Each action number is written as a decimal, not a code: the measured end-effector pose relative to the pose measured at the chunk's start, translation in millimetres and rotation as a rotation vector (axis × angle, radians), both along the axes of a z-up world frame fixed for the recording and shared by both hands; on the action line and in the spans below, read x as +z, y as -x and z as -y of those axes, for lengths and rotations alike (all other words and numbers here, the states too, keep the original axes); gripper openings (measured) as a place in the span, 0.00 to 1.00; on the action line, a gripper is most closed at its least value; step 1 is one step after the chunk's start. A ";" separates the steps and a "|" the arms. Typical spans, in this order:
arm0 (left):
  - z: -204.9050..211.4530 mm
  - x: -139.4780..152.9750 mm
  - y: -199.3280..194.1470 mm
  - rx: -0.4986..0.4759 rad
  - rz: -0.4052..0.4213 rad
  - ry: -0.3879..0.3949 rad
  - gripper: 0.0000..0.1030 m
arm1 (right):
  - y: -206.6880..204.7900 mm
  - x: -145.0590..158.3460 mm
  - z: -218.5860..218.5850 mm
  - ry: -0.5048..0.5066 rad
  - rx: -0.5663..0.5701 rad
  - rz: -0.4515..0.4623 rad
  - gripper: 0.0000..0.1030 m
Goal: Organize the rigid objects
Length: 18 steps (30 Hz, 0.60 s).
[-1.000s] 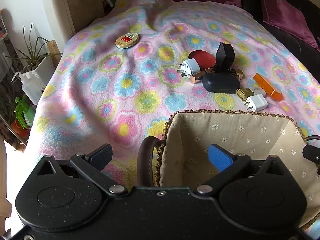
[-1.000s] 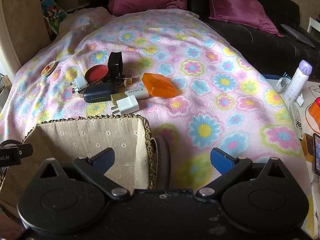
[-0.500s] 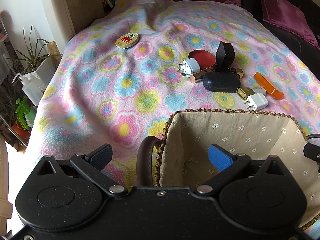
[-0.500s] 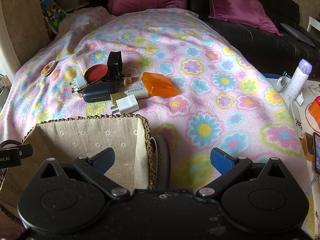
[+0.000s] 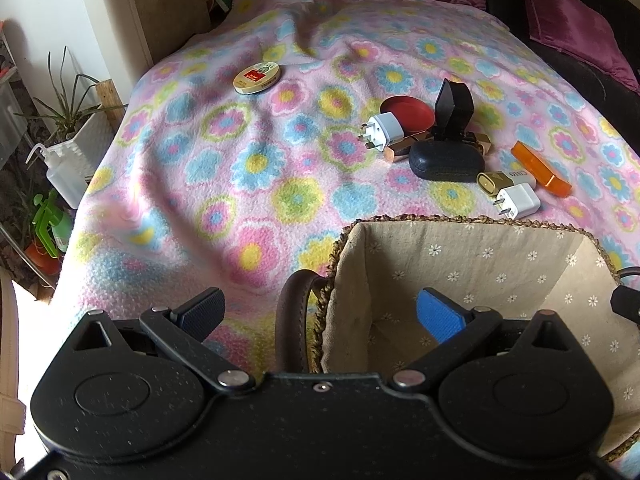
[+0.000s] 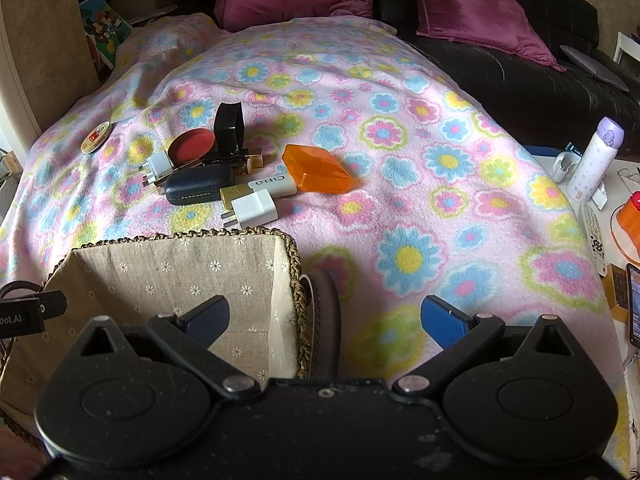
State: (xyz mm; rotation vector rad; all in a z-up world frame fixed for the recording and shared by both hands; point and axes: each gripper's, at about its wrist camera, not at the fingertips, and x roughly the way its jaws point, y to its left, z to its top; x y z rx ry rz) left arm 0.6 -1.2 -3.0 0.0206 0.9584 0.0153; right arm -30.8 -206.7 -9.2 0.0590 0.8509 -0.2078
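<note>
Where the basket [image 5: 460, 222] rim ends, both tongs [image 5: 320, 314] [image 6: 325, 319] wide apart, bare blanket [image 6: 420, 200] rightward, clutter beyond

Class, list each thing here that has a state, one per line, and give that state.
Left gripper: jaws open, holding nothing.
Right gripper: jaws open, holding nothing.
Basket: nothing visible inside.
Black box: lid up.
Round tin: lid on.
Dark case: shut.

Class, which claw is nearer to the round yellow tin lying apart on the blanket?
Left. The left claw sits at the basket's left handle, on the round yellow tin's side; the right claw sits at the opposite handle, farther away.
</note>
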 end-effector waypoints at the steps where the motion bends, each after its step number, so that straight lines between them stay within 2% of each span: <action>1: -0.4 -0.1 0.1 0.001 -0.001 0.000 0.96 | -0.1 0.0 0.0 0.000 0.000 0.000 0.99; 11: 1.0 0.3 -0.4 -0.004 0.001 -0.003 0.96 | 1.5 -0.6 -0.7 -0.006 0.005 0.005 0.99; 18: 4.5 6.4 4.6 -0.023 0.040 0.005 0.91 | 1.5 1.8 -2.9 -0.005 0.014 0.013 0.96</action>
